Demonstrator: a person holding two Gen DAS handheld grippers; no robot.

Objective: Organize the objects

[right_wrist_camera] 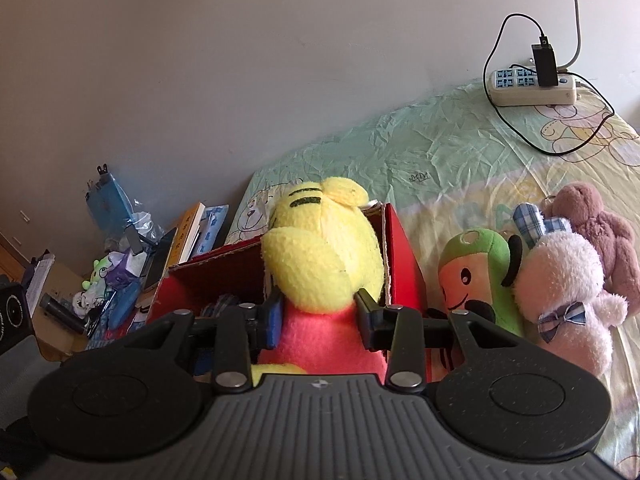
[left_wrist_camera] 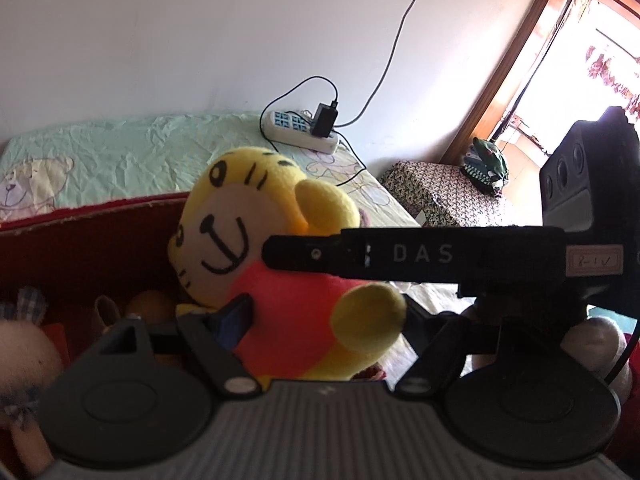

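Tiger plush [right_wrist_camera: 320, 264], yellow-headed with a red body, is pinched at the torso by both tools at once: the right hand-held gripper [right_wrist_camera: 318, 320] clamps its red middle from behind, and the left hand-held gripper [left_wrist_camera: 320, 320] squeezes the same red body from the face side. The toy stands roughly upright between them, head up, its long axis running away from each camera, directly over the open red cardboard box [right_wrist_camera: 404, 264] on the bed [right_wrist_camera: 440, 152]. The right tool's black finger crosses in front of the toy in the left view, so the two tools meet nearly at right angles. Other soft toys already lie inside the box; a green plush [right_wrist_camera: 480, 276], a pink plush [right_wrist_camera: 560, 292] and a mauve bear [right_wrist_camera: 600, 232] wait just beside it. Lowering straight down looks like the remaining move.
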